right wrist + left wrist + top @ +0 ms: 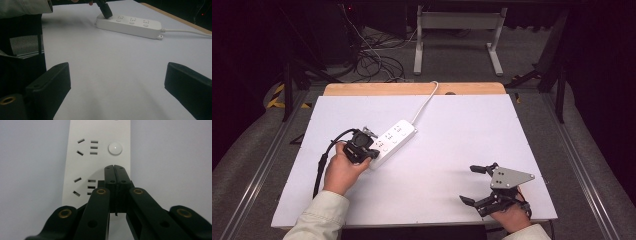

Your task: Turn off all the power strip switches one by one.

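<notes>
A white power strip point(393, 137) lies slantwise on the white table, and its cable point(427, 100) runs off toward the far edge. My left gripper point(372, 150) is shut, with nothing between its jaws. In the left gripper view its joined tips point(115, 167) rest on the strip point(82, 162) beside a socket, just short of a round white button point(115, 148). The right gripper view shows those tips point(106, 11) touching the near end of the strip point(132, 25). My right gripper point(468, 184) stands open and empty near the table's front right, its fingers point(50, 82) wide apart.
The white board point(437, 165) rests on a wooden tabletop point(412, 89) that shows along the far edge. Beyond it are a table frame point(457, 35) and loose cables point(372, 60) on the floor. A pale sleeve point(319, 215) enters at the bottom left.
</notes>
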